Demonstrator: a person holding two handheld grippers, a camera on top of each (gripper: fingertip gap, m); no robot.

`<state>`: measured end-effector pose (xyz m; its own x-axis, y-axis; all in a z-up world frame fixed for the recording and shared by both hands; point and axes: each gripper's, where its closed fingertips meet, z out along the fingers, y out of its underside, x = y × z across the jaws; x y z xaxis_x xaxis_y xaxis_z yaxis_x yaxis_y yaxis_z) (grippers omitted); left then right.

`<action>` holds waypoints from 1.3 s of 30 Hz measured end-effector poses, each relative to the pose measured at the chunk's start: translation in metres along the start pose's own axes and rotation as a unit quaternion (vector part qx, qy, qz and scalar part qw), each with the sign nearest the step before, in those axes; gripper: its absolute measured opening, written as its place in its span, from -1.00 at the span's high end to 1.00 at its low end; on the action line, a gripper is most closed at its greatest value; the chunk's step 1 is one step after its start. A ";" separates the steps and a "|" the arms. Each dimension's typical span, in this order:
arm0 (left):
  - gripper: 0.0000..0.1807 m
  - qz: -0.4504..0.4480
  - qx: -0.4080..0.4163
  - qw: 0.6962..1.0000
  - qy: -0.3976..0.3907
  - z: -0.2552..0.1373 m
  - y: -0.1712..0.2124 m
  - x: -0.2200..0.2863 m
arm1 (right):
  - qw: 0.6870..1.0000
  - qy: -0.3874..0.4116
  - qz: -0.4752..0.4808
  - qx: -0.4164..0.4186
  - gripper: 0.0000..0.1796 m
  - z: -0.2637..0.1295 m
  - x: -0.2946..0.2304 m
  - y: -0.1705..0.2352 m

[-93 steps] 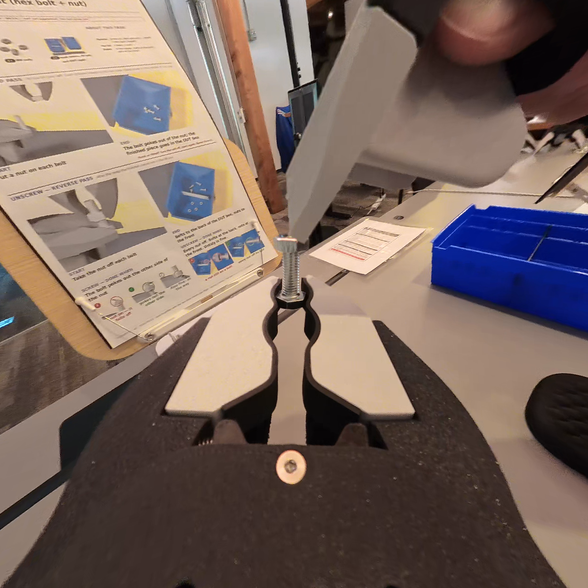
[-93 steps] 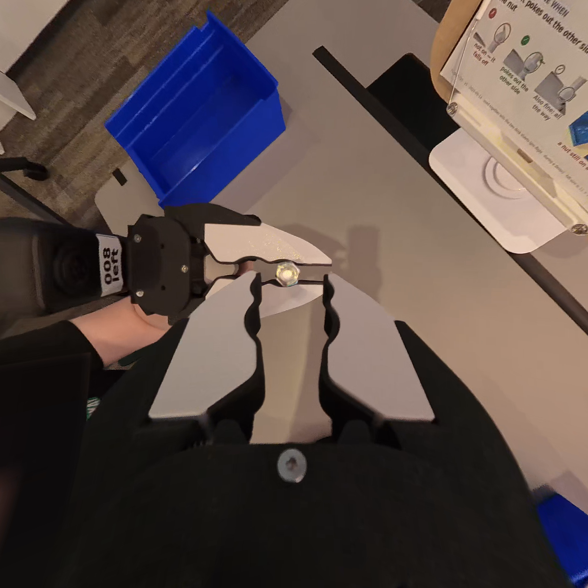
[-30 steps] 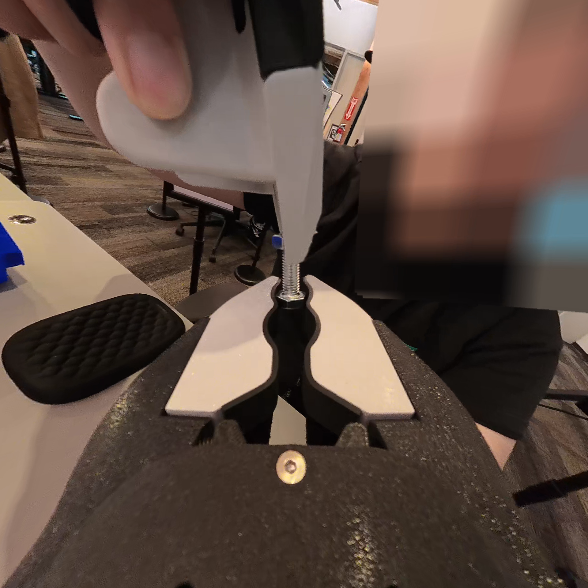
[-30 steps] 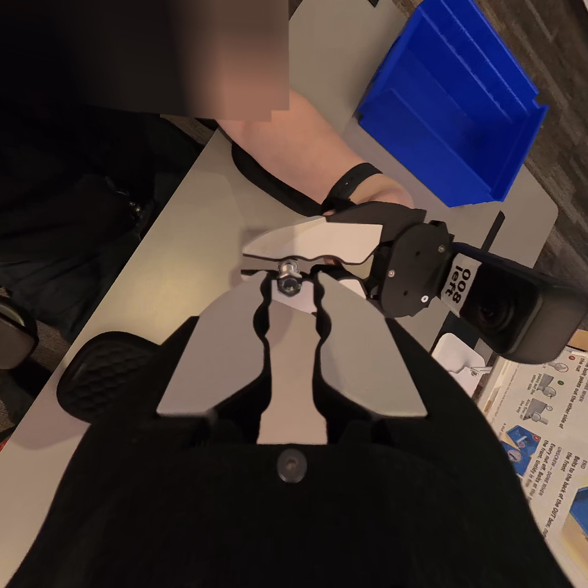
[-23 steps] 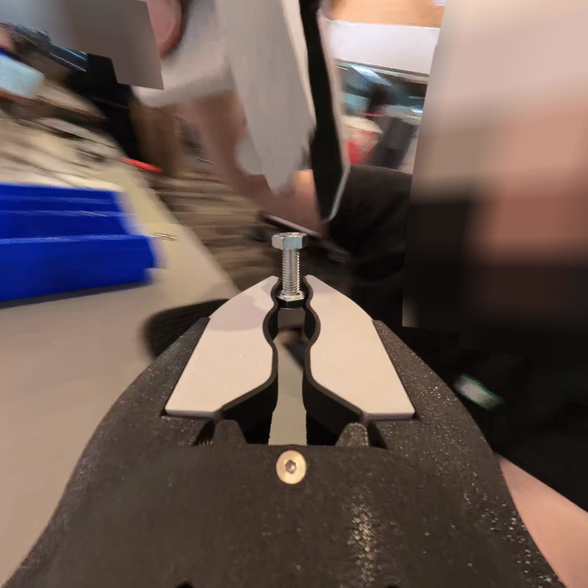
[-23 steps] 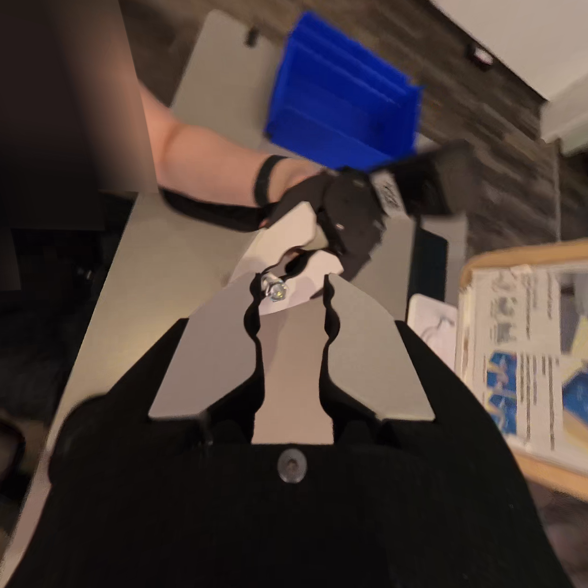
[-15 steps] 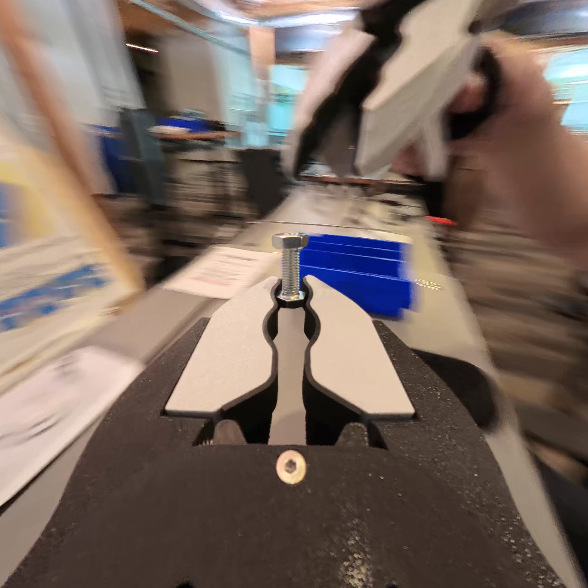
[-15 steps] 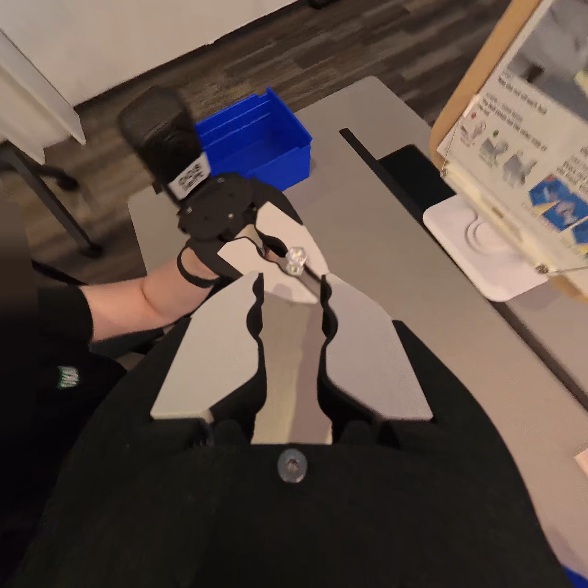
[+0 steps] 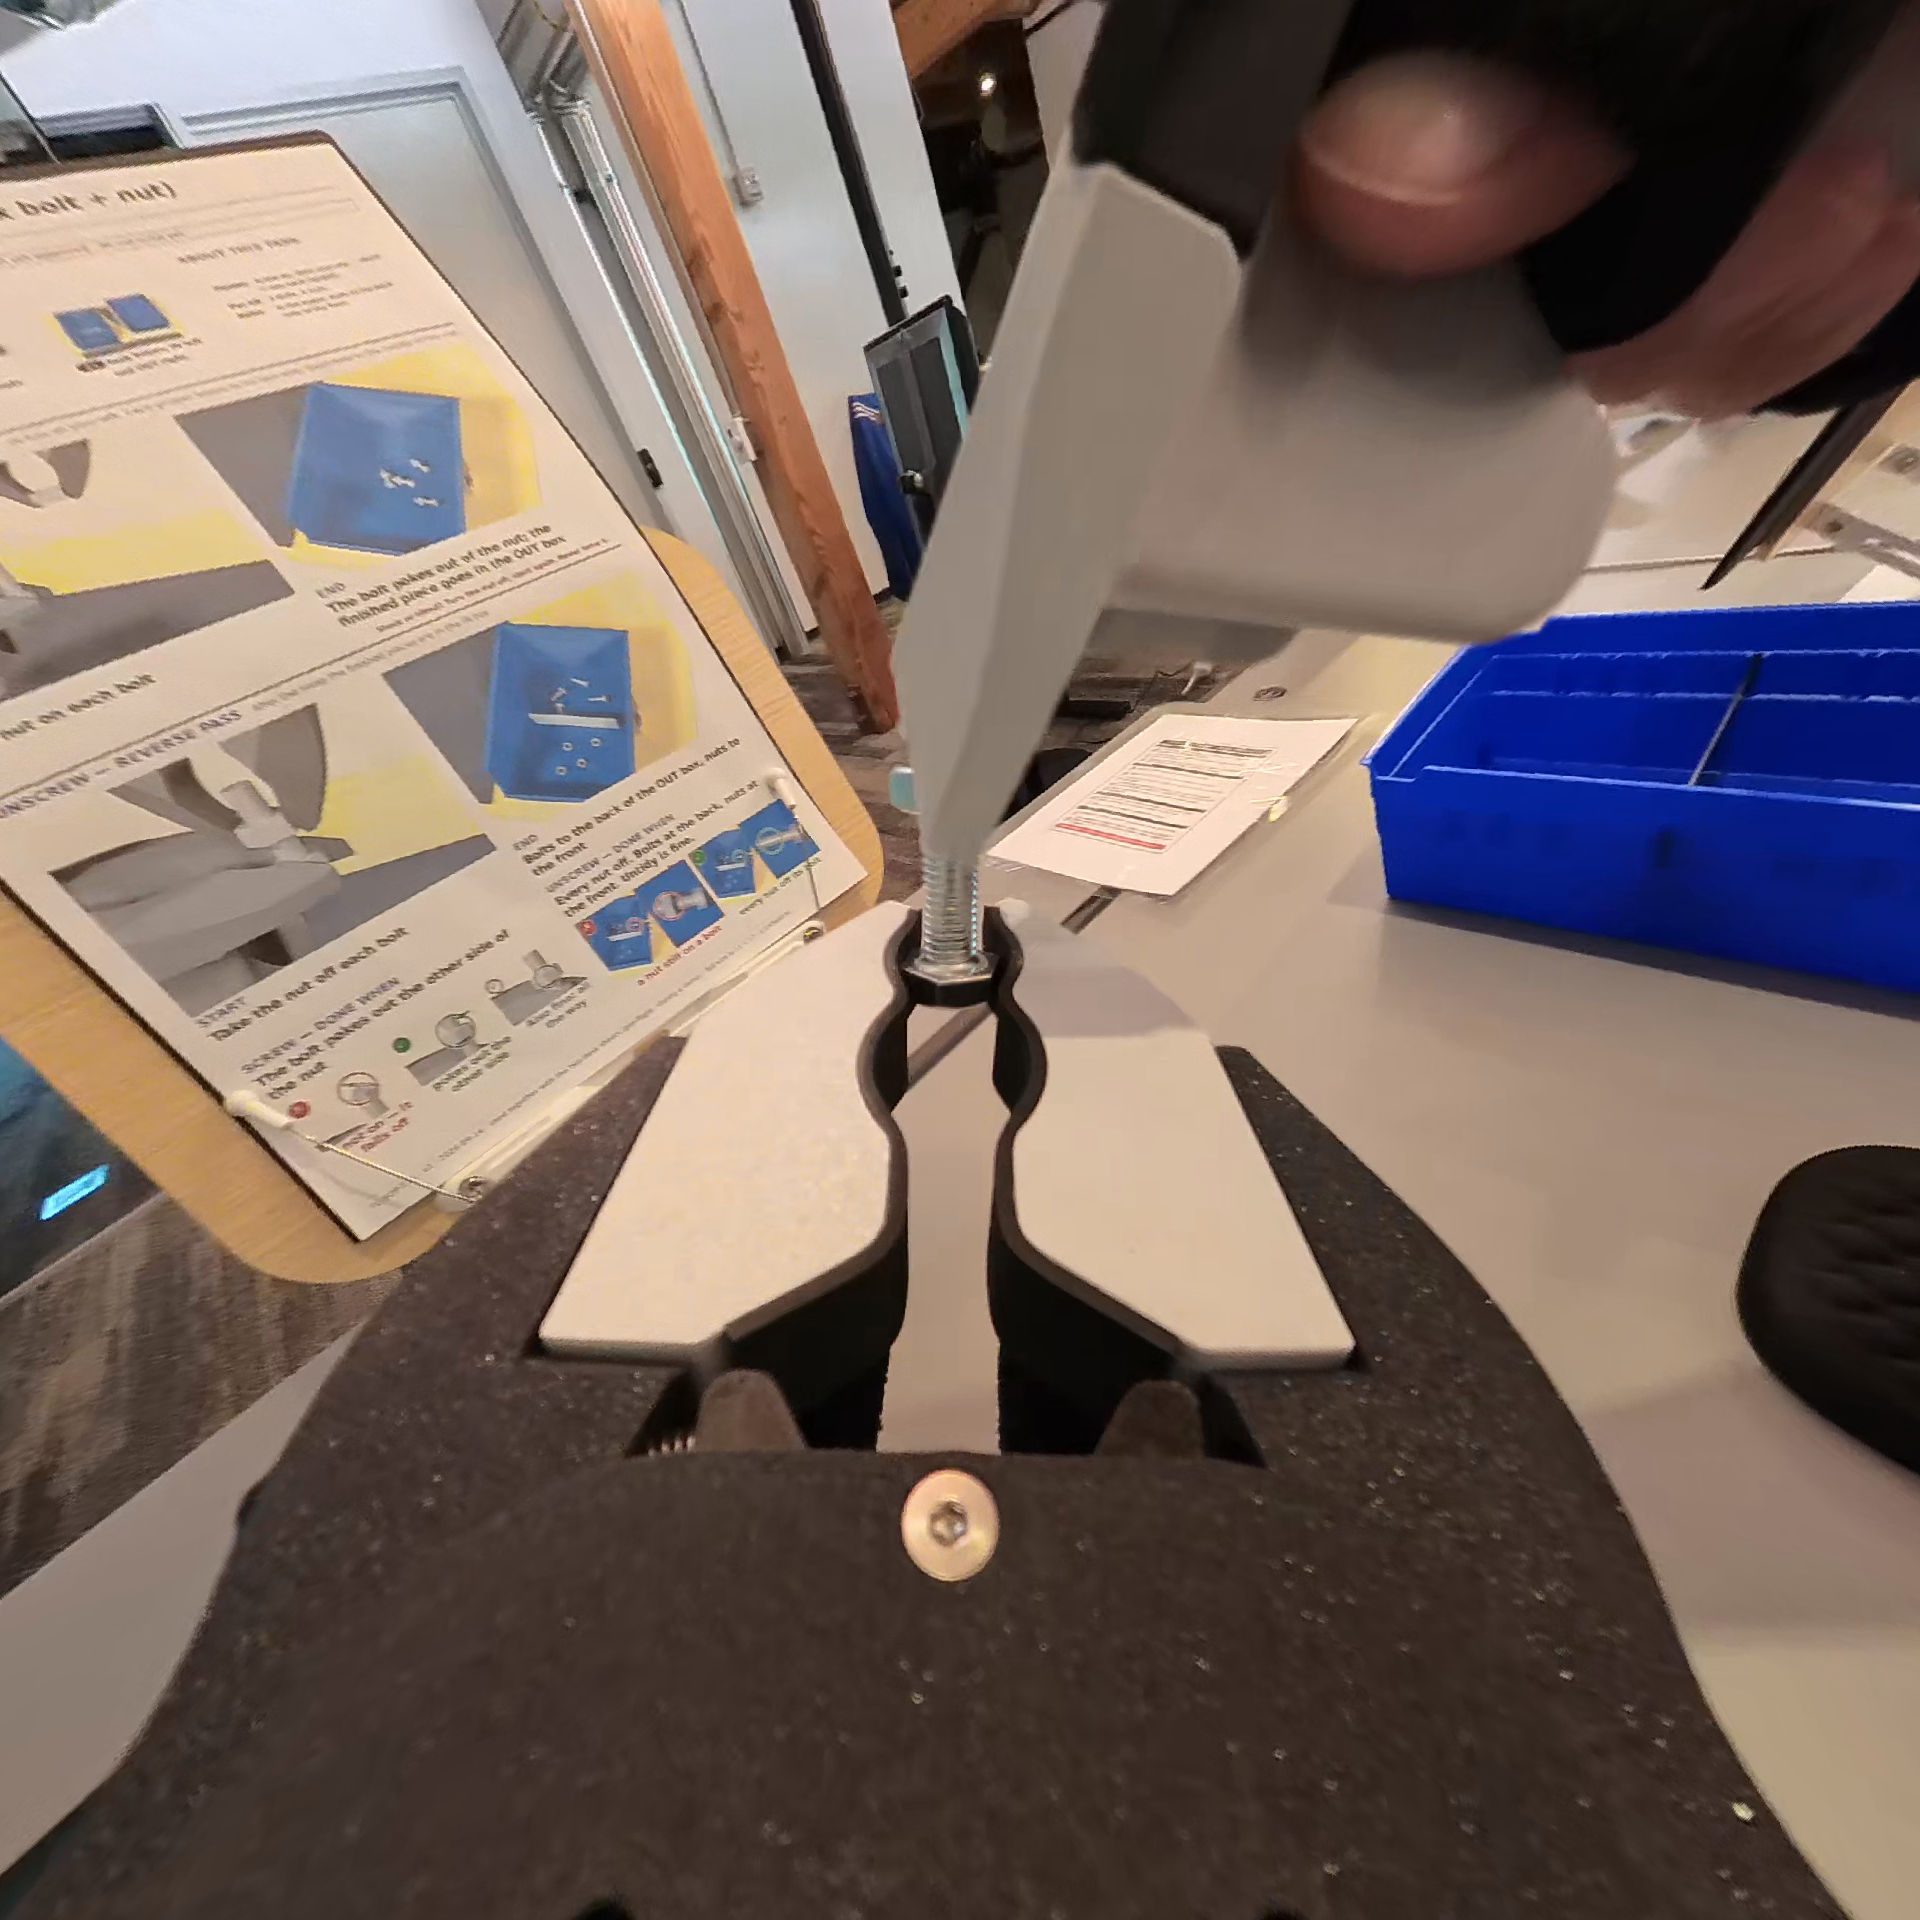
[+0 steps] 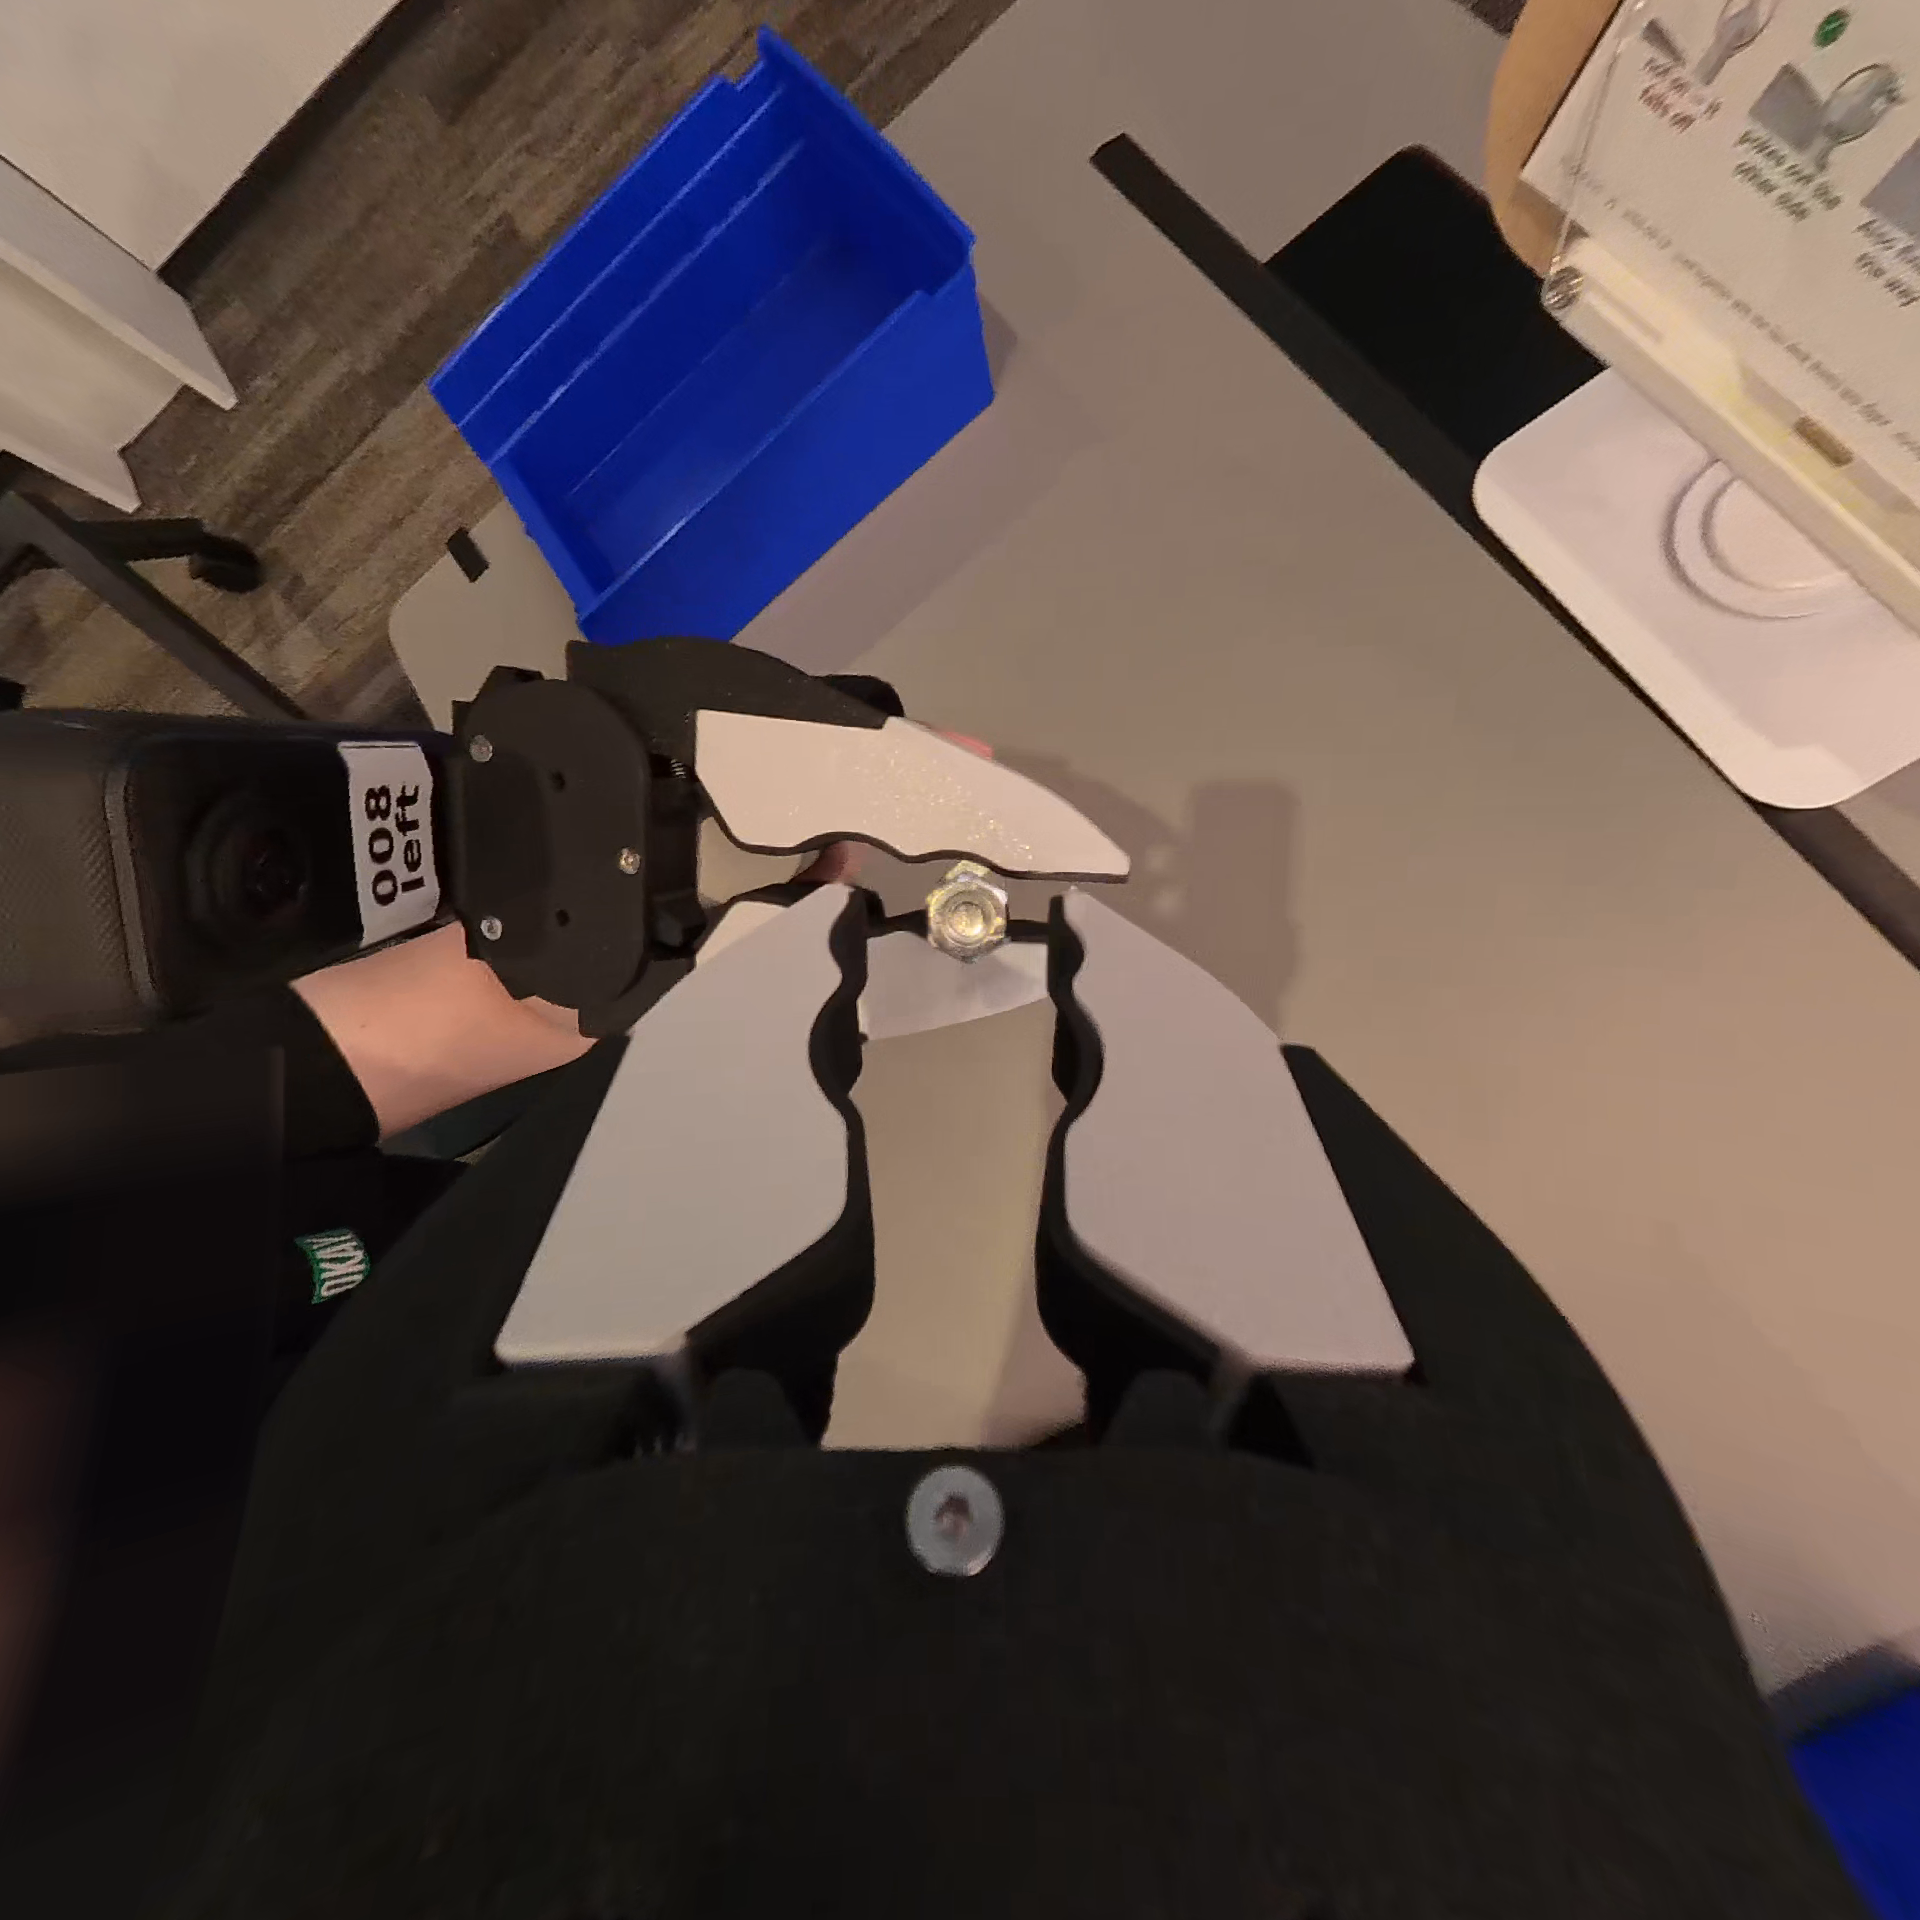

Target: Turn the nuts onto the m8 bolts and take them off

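Leftmost in the left wrist view, an instruction sheet (image 9: 343,665) leans on a wooden board (image 9: 125,1122) at the bench (image 9: 1507,1081) edge. At the middle, the left tongs (image 9: 949,961) are closed on a hex nut (image 9: 948,964), pinched in the notch at their tips, and the threaded shank of the m8 bolt (image 9: 943,904) stands upright out of that nut. From above, the right tongs (image 9: 956,821) come down slanting over the top of the bolt and hide its head; a fingertip (image 9: 1444,166) of the holding hand shows at the top. Farther right lie a printed paper slip (image 9: 1174,800), a blue divided bin (image 9: 1662,831) and, at the frame's edge, a black textured pad (image 9: 1839,1299). Seen from the right wrist view, the left tongs (image 10: 971,914) enter from the left with their camera body (image 10: 208,862) and a bare forearm (image 10: 416,1029) behind them, and a second blue bin (image 10: 727,343), without dividers, sits on the bench (image 10: 1351,831) beyond. The bolt head (image 10: 966,920) faces this camera, between the tips of the right tongs (image 10: 951,925), which stand parted, one finger on each side of the head with gaps showing, so they are not gripping it. To the right, a white stand base (image 10: 1704,623) carries the board with the sheet.
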<state>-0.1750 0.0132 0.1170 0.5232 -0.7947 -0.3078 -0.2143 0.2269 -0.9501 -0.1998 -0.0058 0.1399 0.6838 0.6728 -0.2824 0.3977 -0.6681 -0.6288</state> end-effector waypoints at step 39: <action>0.88 -0.142 -0.011 0.530 0.836 -0.180 -0.003 0.137 | 0.739 -0.076 -0.662 -0.100 0.84 0.004 -0.128 0.108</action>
<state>-0.2507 -0.1975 0.0866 -0.9213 -0.1869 0.3409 -0.3418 -0.0284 -0.9393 -0.2468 -0.1631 0.1052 -0.4554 0.7968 0.3971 0.7495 0.5838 -0.3120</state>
